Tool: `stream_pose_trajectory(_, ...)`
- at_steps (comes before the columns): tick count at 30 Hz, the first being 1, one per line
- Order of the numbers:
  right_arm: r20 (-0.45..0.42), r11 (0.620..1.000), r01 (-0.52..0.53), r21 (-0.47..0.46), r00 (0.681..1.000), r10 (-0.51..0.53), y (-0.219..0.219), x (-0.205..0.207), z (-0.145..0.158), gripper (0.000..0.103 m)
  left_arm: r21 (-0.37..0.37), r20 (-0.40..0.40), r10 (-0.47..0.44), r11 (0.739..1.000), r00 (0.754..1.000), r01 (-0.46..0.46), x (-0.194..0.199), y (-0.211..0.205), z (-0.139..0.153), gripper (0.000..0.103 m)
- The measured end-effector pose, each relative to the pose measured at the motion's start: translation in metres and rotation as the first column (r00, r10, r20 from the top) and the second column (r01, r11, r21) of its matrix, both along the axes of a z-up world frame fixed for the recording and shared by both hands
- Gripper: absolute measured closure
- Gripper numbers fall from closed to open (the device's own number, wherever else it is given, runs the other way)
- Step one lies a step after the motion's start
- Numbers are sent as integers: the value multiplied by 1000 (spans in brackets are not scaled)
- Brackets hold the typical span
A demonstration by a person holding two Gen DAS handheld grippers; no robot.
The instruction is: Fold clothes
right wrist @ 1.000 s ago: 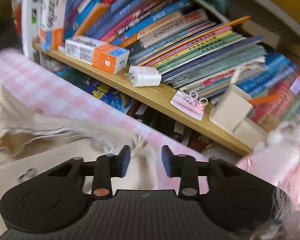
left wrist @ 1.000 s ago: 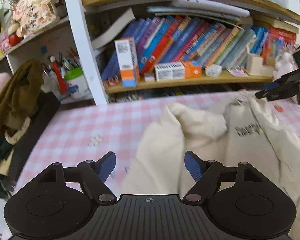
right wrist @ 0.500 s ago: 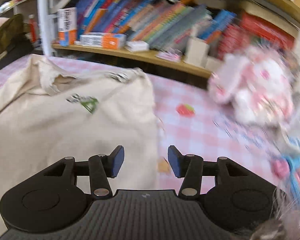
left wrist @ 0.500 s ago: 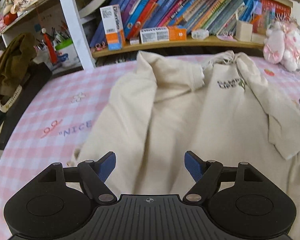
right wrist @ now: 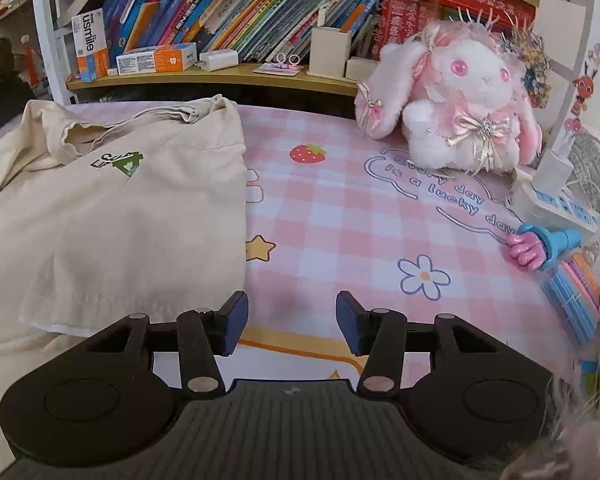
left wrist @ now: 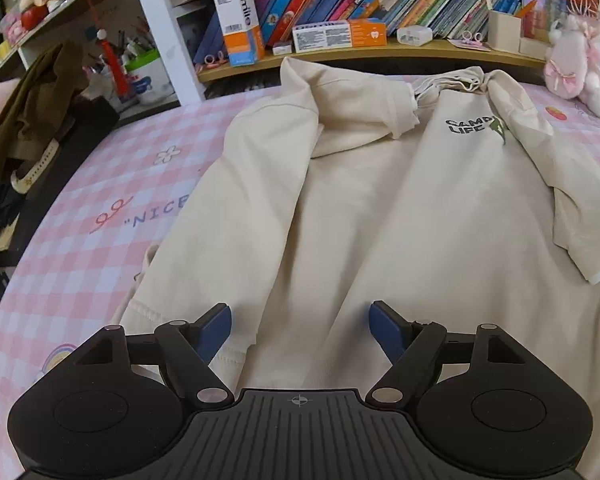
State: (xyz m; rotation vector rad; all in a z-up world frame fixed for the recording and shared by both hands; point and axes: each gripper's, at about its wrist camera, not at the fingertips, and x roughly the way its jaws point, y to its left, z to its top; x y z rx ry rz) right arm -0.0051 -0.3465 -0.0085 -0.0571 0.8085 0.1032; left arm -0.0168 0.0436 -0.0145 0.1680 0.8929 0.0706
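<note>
Left claw [left wrist: 300, 322] released above shirt [left wrist: 340, 220] hem; right claw [right wrist: 290, 320] released (nothing between) over counter [right wrist: 360, 220]. Risk: bunched sleeves fold unevenly.

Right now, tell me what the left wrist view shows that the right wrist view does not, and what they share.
Left wrist only: the olive-brown garment draped at the table's left edge, the "NICE" lettering on the cloth, and the open left gripper over the shirt's hem.

Right wrist only: the pink-and-white plush rabbit's face, the printed strawberry, and the open right gripper over bare tablecloth.

Both: the cream short-sleeved T-shirt with its green-and-black chest print, the pink checked tablecloth, and the orange-and-white box.
</note>
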Motion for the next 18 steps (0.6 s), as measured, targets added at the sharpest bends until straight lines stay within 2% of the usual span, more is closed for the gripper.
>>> stream_pose_trajectory(6,-28,999,7,47,1000,-6,-7,-2,-1,57,-8,0,20,1000,1000,-20,-1,0,-1,24)
stream_pose_trajectory(11,-50,995,-50,91,997,54,10,3,-3,60,-12,0,29,999,1000,-29,0,1,-1,23)
stream_pose_trajectory(14,-79,992,-74,99,993,82,21,6,-7,70,-10,-1,26,1000,1000,-26,-1,1,-1,23)
stream_pose_trajectory(15,-89,991,-82,102,992,91,24,7,-9,78,-9,-1,25,1000,1000,-25,-1,1,-1,23)
stream_pose_trajectory(16,-91,989,-100,111,990,110,26,7,-8,91,-8,-2,23,1000,1000,-23,-1,1,-1,23)
stream_pose_trajectory(18,-88,986,-150,73,984,156,31,7,-6,96,-11,-10,21,1000,1000,-21,-1,2,-1,23)
